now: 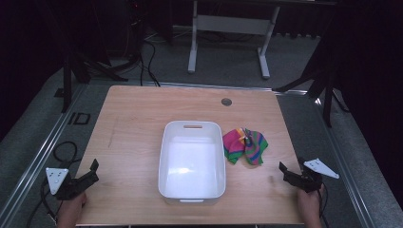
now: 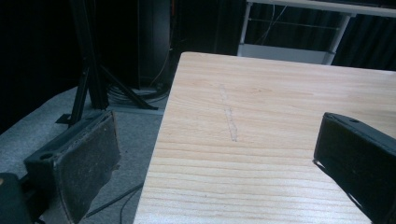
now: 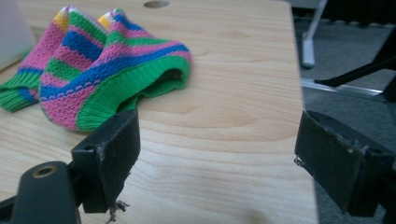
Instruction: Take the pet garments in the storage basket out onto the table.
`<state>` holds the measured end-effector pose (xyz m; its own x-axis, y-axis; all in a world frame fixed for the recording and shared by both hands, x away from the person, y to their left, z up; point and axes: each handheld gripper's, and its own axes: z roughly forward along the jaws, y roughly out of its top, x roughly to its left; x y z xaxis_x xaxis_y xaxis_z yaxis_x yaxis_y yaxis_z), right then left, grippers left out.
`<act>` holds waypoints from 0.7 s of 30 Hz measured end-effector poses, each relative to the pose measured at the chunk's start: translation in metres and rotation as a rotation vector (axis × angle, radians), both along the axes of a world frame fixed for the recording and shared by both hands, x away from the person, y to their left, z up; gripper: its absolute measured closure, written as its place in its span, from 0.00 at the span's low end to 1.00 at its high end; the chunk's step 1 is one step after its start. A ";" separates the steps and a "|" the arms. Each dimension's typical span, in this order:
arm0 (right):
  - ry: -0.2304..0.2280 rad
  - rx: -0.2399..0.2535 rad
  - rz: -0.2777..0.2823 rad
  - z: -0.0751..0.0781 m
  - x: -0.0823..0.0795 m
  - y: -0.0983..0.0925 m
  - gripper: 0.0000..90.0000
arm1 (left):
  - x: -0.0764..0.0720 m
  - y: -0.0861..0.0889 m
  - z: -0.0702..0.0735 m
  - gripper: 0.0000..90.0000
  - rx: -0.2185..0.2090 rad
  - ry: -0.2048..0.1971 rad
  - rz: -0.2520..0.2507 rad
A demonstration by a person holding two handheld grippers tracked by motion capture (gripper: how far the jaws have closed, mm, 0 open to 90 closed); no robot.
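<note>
- One wooden table (image 1: 142, 118) on grey carpet (image 1: 228, 57); dark room.
- White tub (image 1: 192, 161) at centre, striped knit cloth (image 1: 245, 145) just beside.
- We hold left gripper (image 1: 93, 171) and right gripper (image 1: 284, 172) released, jaws apart.

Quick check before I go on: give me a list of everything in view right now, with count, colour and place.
table: one, light wood, centre of the high view.
tub: one, white, rectangular, empty, middle of the table.
knitted cloth: one bundle, striped pink, green, blue and yellow, crumpled on the table just right of the tub.
cable hole: one, grey, round, near the table's far edge.
desk frame: one, white legs, on the grey floor beyond the table.
black stands: dark legs on the floor at both sides.
left gripper: one, black, open, at the table's near left edge.
right gripper: one, black, open, near right, fingers facing the cloth.
</note>
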<state>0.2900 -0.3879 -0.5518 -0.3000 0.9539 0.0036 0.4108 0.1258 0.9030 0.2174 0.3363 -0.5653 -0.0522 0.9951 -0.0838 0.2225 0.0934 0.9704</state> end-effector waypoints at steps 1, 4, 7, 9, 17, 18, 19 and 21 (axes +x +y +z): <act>-0.006 0.008 -0.009 0.000 -0.002 -0.001 0.15 | 0.000 0.000 0.000 0.01 0.001 0.000 0.000; -0.005 0.021 -0.030 -0.002 -0.007 -0.005 0.15 | 0.000 0.000 0.000 0.01 0.000 0.000 0.000; 0.002 0.020 -0.037 -0.002 -0.009 -0.006 0.15 | 0.000 0.000 0.000 0.01 0.002 0.001 0.000; 0.001 0.018 -0.042 -0.002 -0.009 -0.006 0.15 | 0.000 0.000 0.000 0.01 0.002 0.001 0.000; -0.007 0.045 -0.089 -0.004 -0.012 -0.012 0.15 | 0.000 0.000 0.000 0.01 0.001 0.000 0.000; -0.005 0.045 -0.088 -0.004 -0.012 -0.012 0.15 | 0.000 0.000 0.000 0.01 0.001 0.000 0.000; -0.002 0.043 -0.084 -0.004 -0.011 -0.012 0.15 | 0.000 0.000 0.000 0.01 0.001 0.000 0.000; -0.002 0.040 -0.085 -0.004 -0.011 -0.011 0.15 | 0.000 0.000 0.000 0.01 0.001 0.000 0.000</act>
